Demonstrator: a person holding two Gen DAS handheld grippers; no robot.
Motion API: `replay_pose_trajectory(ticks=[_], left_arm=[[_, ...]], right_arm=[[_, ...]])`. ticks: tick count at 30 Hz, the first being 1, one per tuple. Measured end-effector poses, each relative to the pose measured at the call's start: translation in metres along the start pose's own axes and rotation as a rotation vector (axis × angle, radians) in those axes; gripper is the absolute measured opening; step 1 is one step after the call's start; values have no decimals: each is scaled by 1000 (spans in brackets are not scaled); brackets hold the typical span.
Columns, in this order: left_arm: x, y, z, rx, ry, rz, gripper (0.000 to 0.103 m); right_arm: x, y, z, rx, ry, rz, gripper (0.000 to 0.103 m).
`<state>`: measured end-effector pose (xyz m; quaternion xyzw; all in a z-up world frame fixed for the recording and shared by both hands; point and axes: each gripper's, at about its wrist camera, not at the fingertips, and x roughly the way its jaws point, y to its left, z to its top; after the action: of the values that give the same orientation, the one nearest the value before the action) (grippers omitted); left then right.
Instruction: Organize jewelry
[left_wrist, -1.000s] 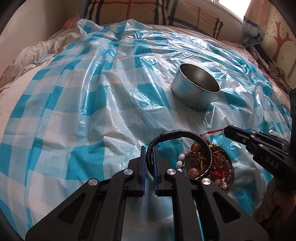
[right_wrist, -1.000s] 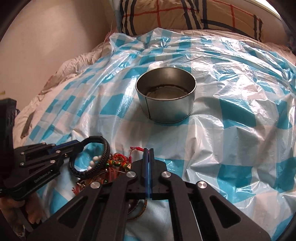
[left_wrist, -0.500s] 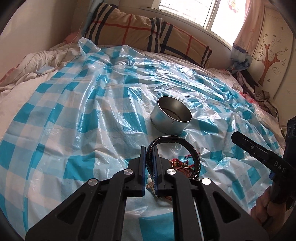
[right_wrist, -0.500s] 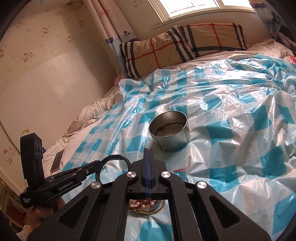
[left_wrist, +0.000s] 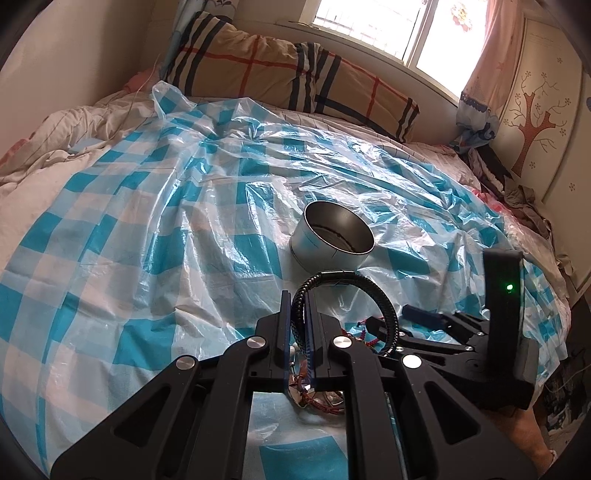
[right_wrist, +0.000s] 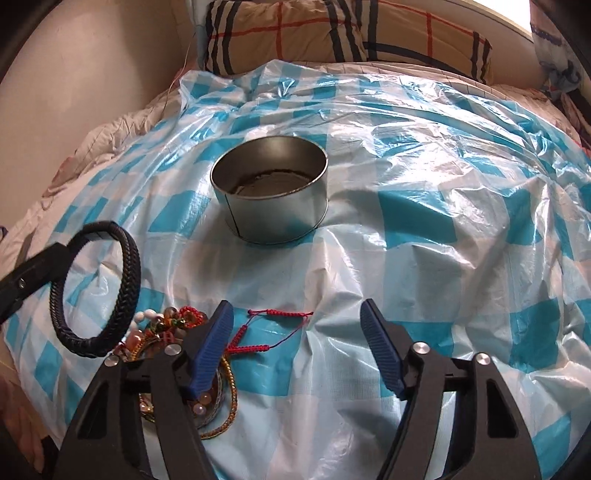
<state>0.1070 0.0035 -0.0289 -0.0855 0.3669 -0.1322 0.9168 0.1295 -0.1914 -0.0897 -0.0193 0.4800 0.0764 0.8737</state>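
The left gripper (left_wrist: 297, 314) has its fingers pinching a black braided bracelet (right_wrist: 110, 288), held clear of the bed (right_wrist: 424, 229). The right gripper (right_wrist: 297, 347) has just been opening; its fingers stand spread with nothing between them, above a red cord bracelet (right_wrist: 258, 332). A jewelry pile (right_wrist: 166, 332) lies beside its left finger, and a metal tin (right_wrist: 273, 195) sits beyond the fingertips.

Plaid pillow (left_wrist: 288, 74), checked plastic sheet (left_wrist: 147, 206), window (left_wrist: 373, 26)
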Motion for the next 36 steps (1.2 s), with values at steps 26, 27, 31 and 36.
replay_pose_trajectory(ticks=[26,27,31,36], left_arm=[[-5,-19,18,13,-100,11,6],[-4,-20,20,12,-103,12,6],[3,-23,27,10,-113,17,6],[14,-26,36,12,-113,20,6]], right_arm=[[-121,-23,8,230,-489,337,1],[-121,-24,10,233,-495,342,1],[-119,-24,21,236,-516,353,1],[-117,-24,34,235,-537,358,1]])
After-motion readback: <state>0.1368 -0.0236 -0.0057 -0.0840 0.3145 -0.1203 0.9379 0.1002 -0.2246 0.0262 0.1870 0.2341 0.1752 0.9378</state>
